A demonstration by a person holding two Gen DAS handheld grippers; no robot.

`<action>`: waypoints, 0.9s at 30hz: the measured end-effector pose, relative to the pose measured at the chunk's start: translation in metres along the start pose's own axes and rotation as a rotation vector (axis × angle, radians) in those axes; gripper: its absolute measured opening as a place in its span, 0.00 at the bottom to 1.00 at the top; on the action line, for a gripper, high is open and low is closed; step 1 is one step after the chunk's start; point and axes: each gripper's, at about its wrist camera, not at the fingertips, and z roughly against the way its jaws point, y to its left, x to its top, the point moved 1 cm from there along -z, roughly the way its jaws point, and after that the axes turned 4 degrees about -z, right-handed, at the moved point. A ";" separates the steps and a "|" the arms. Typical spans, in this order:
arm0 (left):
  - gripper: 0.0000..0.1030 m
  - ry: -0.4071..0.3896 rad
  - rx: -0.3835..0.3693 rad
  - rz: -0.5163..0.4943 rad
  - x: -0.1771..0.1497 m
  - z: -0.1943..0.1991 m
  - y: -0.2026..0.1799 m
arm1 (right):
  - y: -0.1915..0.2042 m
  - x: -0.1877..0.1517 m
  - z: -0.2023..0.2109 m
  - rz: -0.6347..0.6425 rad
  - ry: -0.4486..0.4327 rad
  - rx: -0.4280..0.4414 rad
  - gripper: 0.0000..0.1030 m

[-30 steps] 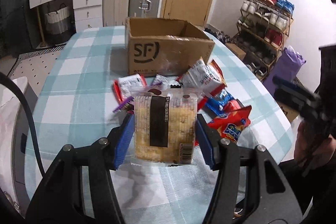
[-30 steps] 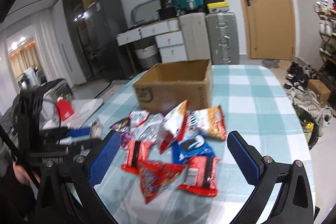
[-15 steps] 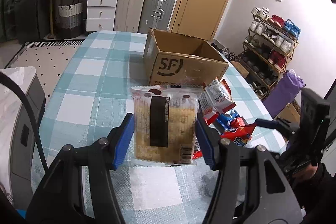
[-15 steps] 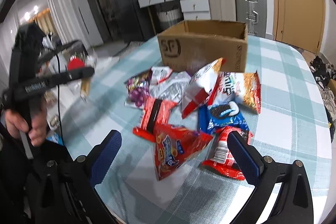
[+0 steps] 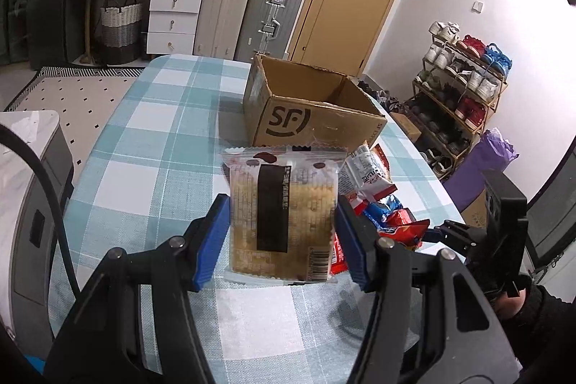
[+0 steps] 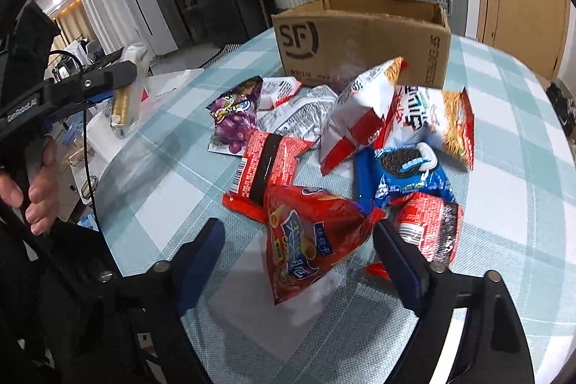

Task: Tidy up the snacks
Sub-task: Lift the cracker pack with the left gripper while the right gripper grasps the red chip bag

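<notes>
My left gripper [image 5: 282, 234] is shut on a clear-wrapped cake packet [image 5: 284, 215] with a dark band, held above the checked table; the right wrist view shows that packet [image 6: 124, 103] at the far left. An open SF cardboard box [image 5: 309, 110] stands behind it. In the right wrist view, my right gripper [image 6: 298, 254] hangs low over the snack pile with its jaws closing. A red snack bag [image 6: 309, 236] lies between them: the right finger is at the bag's corner and the left finger stands off it. The box [image 6: 360, 38] is beyond the pile.
The pile holds a blue cookie pack [image 6: 403, 175], a red-banded packet [image 6: 266, 164], a white and red bag [image 6: 360, 110], an orange bag [image 6: 435, 121] and a purple pouch [image 6: 234, 117]. Suitcases [image 5: 266, 13] and a shoe rack [image 5: 464, 85] stand past the table.
My right gripper has dropped toward the pile and its jaws have narrowed around the red bag. My left gripper shifted sideways with the packet early on, then held still.
</notes>
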 end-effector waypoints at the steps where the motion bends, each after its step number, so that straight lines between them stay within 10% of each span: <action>1: 0.54 -0.001 0.003 0.002 0.000 0.000 0.000 | 0.000 0.001 0.001 -0.002 0.001 -0.003 0.82; 27: 0.54 -0.006 0.011 -0.006 -0.001 0.000 -0.004 | -0.006 -0.001 -0.012 -0.047 0.057 0.008 0.47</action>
